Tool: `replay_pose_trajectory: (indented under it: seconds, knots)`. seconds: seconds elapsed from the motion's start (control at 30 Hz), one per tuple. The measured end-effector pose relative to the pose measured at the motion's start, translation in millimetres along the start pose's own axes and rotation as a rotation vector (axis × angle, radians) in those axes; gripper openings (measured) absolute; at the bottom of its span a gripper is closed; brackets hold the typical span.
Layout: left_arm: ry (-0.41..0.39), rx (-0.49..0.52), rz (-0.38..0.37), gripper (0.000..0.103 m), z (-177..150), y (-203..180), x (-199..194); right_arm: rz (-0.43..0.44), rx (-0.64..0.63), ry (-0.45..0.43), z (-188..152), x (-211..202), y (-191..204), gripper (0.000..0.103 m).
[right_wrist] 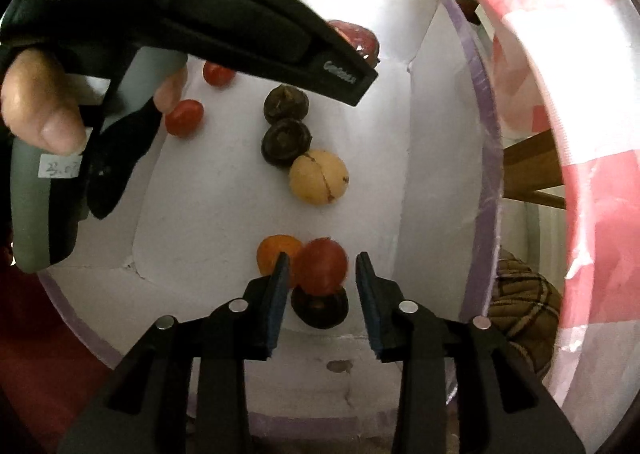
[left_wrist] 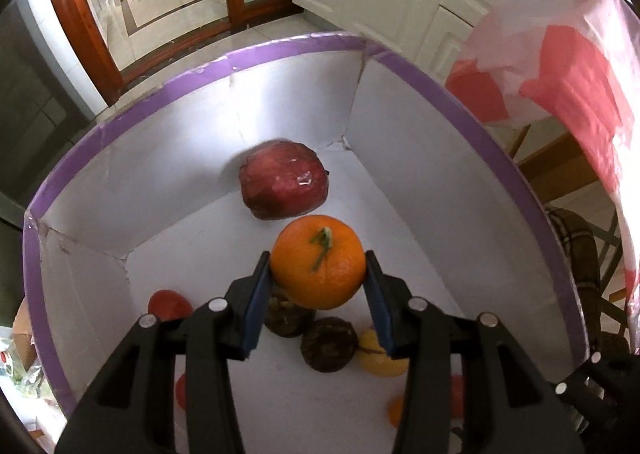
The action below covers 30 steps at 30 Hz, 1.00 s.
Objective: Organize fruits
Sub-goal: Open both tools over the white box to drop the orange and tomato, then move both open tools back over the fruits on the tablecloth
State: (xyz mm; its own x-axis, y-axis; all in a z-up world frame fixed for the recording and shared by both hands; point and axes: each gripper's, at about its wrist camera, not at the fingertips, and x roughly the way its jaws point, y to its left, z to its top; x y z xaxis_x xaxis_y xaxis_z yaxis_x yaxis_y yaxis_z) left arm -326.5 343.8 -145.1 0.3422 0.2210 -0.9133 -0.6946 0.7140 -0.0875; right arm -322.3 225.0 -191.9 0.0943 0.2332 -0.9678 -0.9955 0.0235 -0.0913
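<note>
A white box with a purple rim [left_wrist: 256,54] holds the fruit. My left gripper [left_wrist: 319,272] is shut on an orange [left_wrist: 319,268] and holds it above the box floor, just in front of a dark red apple [left_wrist: 284,184]. My right gripper [right_wrist: 322,274] is open inside the box [right_wrist: 486,158]; a small red fruit [right_wrist: 323,271] sits between its fingers, touching the left pad and clear of the right one. A small orange fruit [right_wrist: 274,252] and a dark round fruit [right_wrist: 319,309] lie right beside it.
Two dark round fruits [right_wrist: 286,122], a pale yellow fruit [right_wrist: 319,177] and two red cherry tomatoes [right_wrist: 184,117] lie on the box floor. The left gripper's body and the hand [right_wrist: 36,102] cross over the box's left side. A pink-and-white cloth [left_wrist: 560,70] hangs at the right.
</note>
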Motion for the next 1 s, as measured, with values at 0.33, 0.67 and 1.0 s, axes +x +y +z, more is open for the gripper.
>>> replay_pose_trajectory:
  seconds: [0.33, 0.67, 1.0]
  knots:
    - [-0.221, -0.110, 0.105, 0.081, 20, 9, -57, 0.028, 0.010, -0.228, -9, -77, -4, 0.063]
    - [-0.615, 0.035, -0.131, 0.101, 52, -96, -195, -0.135, 0.285, -0.673, -91, -231, -96, 0.085]
    - [-0.389, 0.280, -0.405, 0.101, 84, -331, -155, -0.285, 0.870, -0.685, -236, -241, -244, 0.087]
